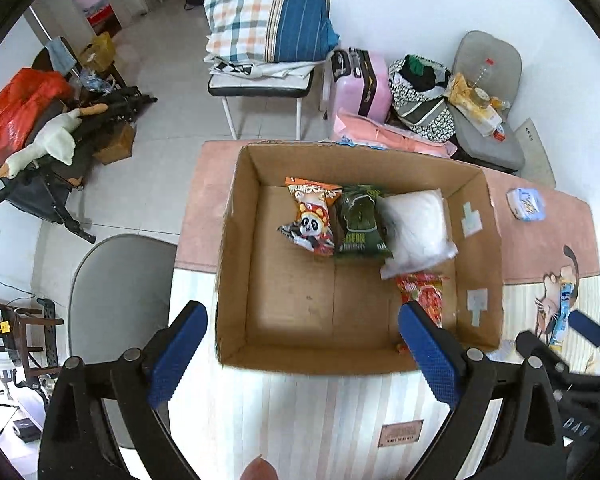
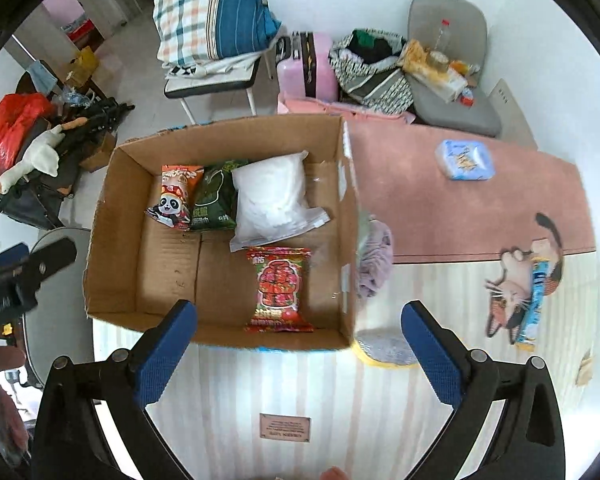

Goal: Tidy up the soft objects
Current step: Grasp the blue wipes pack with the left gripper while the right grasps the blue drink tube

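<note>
White tiled floor (image 1: 168, 80); bedding-stacked chair (image 1: 260, 84); pink suitcase (image 1: 360, 84).

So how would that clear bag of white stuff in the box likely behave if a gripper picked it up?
The clear bag looks puffy and loosely filled, so it would probably sag and deform rather than hold its shape. Its plastic film looks smooth, so the right gripper might slip unless it pinches the flat sealed edge. It probably is light for its bulk.

Both wrist cameras look steeply down, sharing the cardboard box (image 1: 236, 264)
</note>
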The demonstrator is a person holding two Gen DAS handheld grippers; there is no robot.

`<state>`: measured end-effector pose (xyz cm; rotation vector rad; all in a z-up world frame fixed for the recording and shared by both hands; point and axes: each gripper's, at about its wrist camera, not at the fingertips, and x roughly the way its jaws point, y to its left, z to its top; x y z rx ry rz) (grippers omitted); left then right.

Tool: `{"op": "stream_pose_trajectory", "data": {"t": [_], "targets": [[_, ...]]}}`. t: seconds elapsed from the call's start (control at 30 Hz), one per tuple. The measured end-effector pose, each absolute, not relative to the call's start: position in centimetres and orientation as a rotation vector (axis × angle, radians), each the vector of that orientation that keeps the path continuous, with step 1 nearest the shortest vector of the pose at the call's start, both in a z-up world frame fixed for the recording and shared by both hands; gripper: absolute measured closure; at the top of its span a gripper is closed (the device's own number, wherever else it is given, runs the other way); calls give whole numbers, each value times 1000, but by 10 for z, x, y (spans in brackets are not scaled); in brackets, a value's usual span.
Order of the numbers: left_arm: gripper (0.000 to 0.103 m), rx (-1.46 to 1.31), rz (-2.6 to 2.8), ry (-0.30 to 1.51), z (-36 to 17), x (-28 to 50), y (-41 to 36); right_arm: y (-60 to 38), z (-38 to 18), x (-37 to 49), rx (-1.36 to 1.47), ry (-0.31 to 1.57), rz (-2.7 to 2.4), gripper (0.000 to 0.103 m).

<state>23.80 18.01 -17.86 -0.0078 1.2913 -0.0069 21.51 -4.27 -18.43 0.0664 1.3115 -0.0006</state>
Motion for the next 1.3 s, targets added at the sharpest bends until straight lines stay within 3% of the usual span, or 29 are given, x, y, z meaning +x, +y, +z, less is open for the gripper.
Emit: {"op": "stream_pose_trajectory", "data": {"t": [0.1, 0.5, 0.8, 1.1, 1.3], "targets": [[0, -22, -1, 1266, -169, 220, 178, -46, -168, 199, 63, 1279, 10, 0], [0, -17, 26, 1187, -137, 178, 151, -64, -130, 163, 93, 1215, 80, 0], [0, 77, -9, 1127, -121, 188, 78, -132, -130, 168, 185, 1202, 23, 0], [0, 295, -169, 1180, -158, 239, -55, -264, -149, 173, 305, 1223, -169, 0], [0, 518, -283, 1225, -208, 286, -152, -363, -200, 177, 405, 1301, -307, 0]]}}
